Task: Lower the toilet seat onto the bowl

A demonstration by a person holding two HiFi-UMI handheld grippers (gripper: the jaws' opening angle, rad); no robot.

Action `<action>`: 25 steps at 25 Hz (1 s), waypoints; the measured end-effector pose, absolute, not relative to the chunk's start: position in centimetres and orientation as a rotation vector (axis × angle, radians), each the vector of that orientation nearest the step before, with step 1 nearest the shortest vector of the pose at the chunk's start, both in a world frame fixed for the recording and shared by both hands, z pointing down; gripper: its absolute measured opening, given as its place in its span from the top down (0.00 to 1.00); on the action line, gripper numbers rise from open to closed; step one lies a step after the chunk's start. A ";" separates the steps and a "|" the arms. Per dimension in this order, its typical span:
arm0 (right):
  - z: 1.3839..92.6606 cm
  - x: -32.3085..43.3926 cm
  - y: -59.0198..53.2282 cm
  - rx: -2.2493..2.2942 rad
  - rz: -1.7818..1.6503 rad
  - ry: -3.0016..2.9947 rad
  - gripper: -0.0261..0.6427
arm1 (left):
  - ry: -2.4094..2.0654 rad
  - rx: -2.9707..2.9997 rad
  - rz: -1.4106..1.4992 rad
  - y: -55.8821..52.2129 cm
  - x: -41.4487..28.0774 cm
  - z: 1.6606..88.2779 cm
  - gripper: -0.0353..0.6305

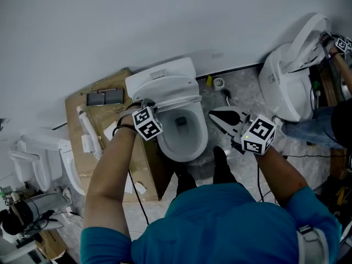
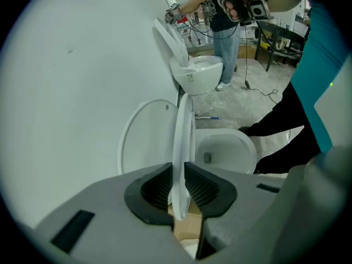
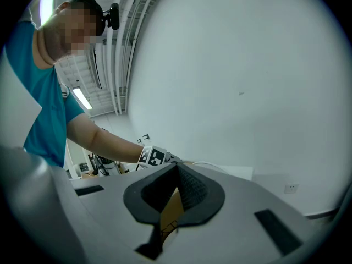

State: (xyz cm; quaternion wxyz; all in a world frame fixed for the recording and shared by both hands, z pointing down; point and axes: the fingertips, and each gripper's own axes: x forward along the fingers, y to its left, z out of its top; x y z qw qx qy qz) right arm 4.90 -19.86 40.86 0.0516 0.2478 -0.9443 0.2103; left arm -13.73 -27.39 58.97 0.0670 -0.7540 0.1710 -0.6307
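The white toilet bowl [image 1: 166,143] stands below me against the grey wall. Its seat [image 2: 182,142] is upright and shows edge-on in the left gripper view, with the raised lid [image 2: 140,142] behind it and the bowl [image 2: 247,153] to the right. My left gripper [image 2: 179,176] is shut on the seat's rim, one ribbed pad on each face. In the head view the left gripper [image 1: 145,105] reaches the seat [image 1: 173,99] from the left. My right gripper [image 1: 212,114] hangs shut and holds nothing to the right of the bowl. Its pads [image 3: 190,187] meet at the tips.
A cardboard box [image 1: 104,128] lies flat left of the toilet, with another toilet [image 1: 41,158] beyond it. At the right stands a third toilet [image 1: 286,84], where another person [image 1: 330,122] works with grippers. My own feet [image 1: 221,164] stand in front of the bowl.
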 end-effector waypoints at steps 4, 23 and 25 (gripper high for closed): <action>41.1 5.0 -19.5 0.753 0.641 -2.870 0.97 | 0.495 -2.275 -1.906 -26.6 -13.6 59.1 0.84; 40.8 5.4 -18.8 0.761 0.640 -2.882 0.97 | 0.330 -2.329 -1.928 -21.7 -11.7 60.3 0.88; 41.0 5.4 -18.6 0.761 0.642 -2.881 0.97 | 0.320 -2.322 -1.935 -21.0 -11.8 60.7 0.88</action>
